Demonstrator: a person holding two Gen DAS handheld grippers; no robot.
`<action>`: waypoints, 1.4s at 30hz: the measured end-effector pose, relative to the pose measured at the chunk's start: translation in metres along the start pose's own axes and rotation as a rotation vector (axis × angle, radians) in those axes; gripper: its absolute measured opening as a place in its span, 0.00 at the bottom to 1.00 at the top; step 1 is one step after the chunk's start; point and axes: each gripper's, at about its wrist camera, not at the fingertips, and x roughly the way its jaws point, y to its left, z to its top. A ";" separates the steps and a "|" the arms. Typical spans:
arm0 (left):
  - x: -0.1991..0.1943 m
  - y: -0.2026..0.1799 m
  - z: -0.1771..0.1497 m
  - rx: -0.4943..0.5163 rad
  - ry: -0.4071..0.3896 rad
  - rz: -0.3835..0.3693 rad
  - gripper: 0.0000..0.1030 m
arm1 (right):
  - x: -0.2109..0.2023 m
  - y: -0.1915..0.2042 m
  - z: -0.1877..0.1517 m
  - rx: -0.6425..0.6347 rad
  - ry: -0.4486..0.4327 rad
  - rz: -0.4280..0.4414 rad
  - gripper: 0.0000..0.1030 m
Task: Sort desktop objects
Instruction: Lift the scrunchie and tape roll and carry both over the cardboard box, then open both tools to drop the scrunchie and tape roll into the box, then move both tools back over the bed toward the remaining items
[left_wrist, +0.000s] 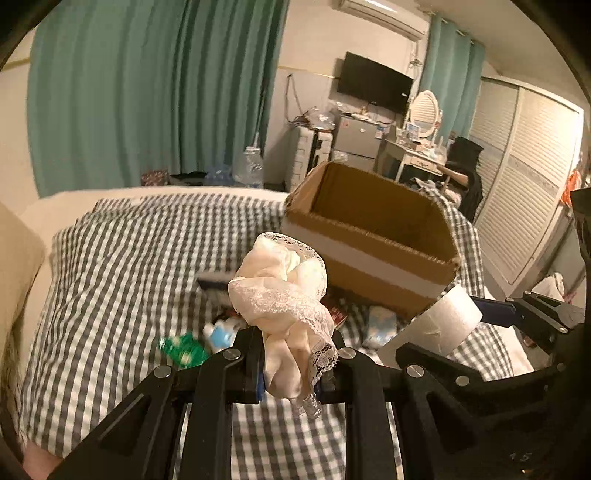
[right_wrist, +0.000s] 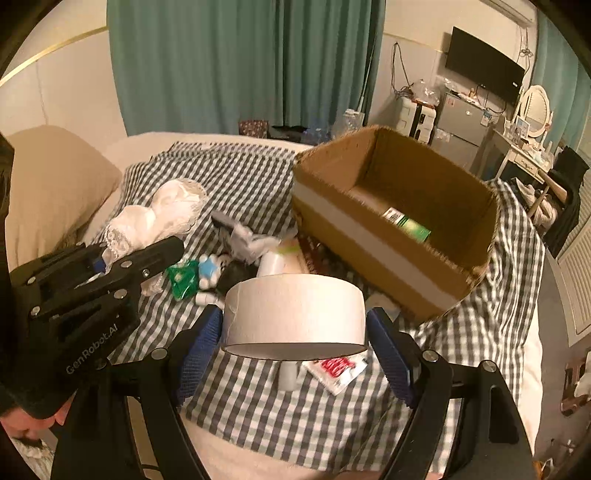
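Note:
My left gripper (left_wrist: 291, 369) is shut on a cream lace garment (left_wrist: 284, 288) and holds it above the checked bedspread; the garment also shows in the right wrist view (right_wrist: 162, 218). My right gripper (right_wrist: 295, 343) is shut on a wide roll of white tape (right_wrist: 295, 314) and holds it in the air; the roll also shows in the left wrist view (left_wrist: 443, 325). An open cardboard box (right_wrist: 388, 236) stands on the bed ahead and to the right, with a green packet (right_wrist: 410, 225) inside. It also shows in the left wrist view (left_wrist: 369, 240).
Loose items lie on the checked bedspread (right_wrist: 240, 177) in front of the box: a green packet (right_wrist: 183, 278), a blue-and-white toy (right_wrist: 210, 269), crumpled white paper (right_wrist: 251, 240), a red-printed sachet (right_wrist: 336, 369), a white bottle (right_wrist: 288, 376). A pillow (right_wrist: 51, 184) lies left.

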 end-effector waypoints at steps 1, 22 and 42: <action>0.002 -0.005 0.007 0.019 -0.002 -0.004 0.17 | -0.001 -0.004 0.002 0.000 -0.007 -0.003 0.77; 0.093 -0.094 0.120 0.147 -0.054 -0.126 0.18 | 0.019 -0.146 0.070 0.164 -0.108 -0.068 0.77; 0.111 -0.082 0.127 0.077 -0.029 -0.013 0.85 | 0.022 -0.185 0.054 0.293 -0.095 -0.113 0.89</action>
